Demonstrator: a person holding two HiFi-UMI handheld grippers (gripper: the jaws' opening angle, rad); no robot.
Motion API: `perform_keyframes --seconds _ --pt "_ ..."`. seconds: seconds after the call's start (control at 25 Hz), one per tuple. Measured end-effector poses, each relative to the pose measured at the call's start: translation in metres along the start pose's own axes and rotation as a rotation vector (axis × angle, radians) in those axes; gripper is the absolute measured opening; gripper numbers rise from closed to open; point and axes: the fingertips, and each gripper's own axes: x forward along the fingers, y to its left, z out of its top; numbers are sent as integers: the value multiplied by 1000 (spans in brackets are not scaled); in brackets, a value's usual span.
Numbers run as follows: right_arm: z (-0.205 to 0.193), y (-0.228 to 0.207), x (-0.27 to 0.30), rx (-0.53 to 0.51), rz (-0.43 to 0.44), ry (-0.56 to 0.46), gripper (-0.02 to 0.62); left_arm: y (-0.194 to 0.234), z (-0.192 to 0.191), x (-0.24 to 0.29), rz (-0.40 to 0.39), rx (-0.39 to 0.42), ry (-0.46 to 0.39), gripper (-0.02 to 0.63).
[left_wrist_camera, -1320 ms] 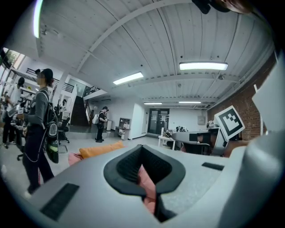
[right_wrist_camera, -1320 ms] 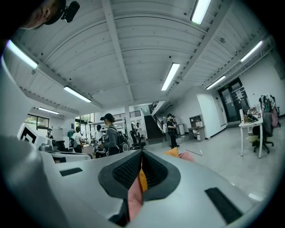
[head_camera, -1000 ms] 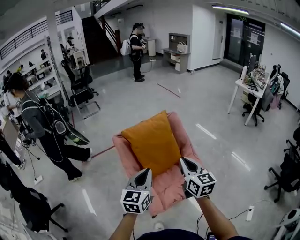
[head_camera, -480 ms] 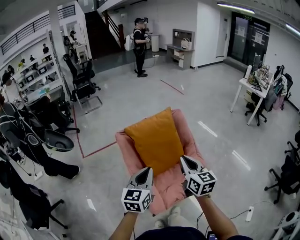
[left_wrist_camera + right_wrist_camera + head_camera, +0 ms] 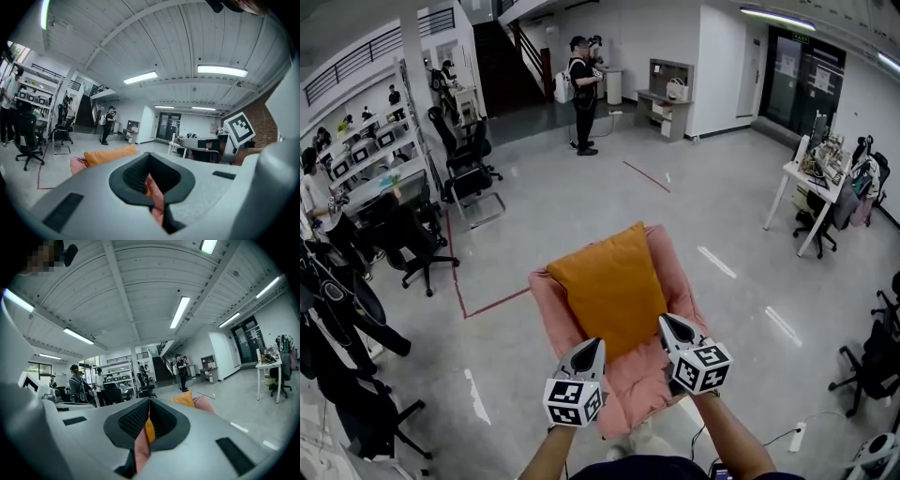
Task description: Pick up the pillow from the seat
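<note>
Orange pillow (image 5: pixel 607 289) leaning on a pink armchair (image 5: pixel 652 380), not yet lifted.
Left gripper (image 5: pixel 594 344) and right gripper (image 5: pixel 667 322) closed, empty; the pillow looks soft and light (probably squashy), best pinched at a near corner.

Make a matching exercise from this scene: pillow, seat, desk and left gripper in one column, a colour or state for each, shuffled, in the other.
Things:
1. pillow
2. seat
3. desk
4. left gripper

Colour or state:
A. white
B. jaws shut
C. orange
D. pink

Pairs: 1-C, 2-D, 3-A, 4-B
</note>
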Motion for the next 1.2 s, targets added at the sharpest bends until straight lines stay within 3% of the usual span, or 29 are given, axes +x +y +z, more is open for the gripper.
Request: perform_keyframes --seconds 0.84,1.2 --pt "3 -67 78 0 59 61 20 39 -8 86 81 -71 38 5" --pt "-9 -94 106 -6 85 110 21 58 -28 120 118 -110 86 5"
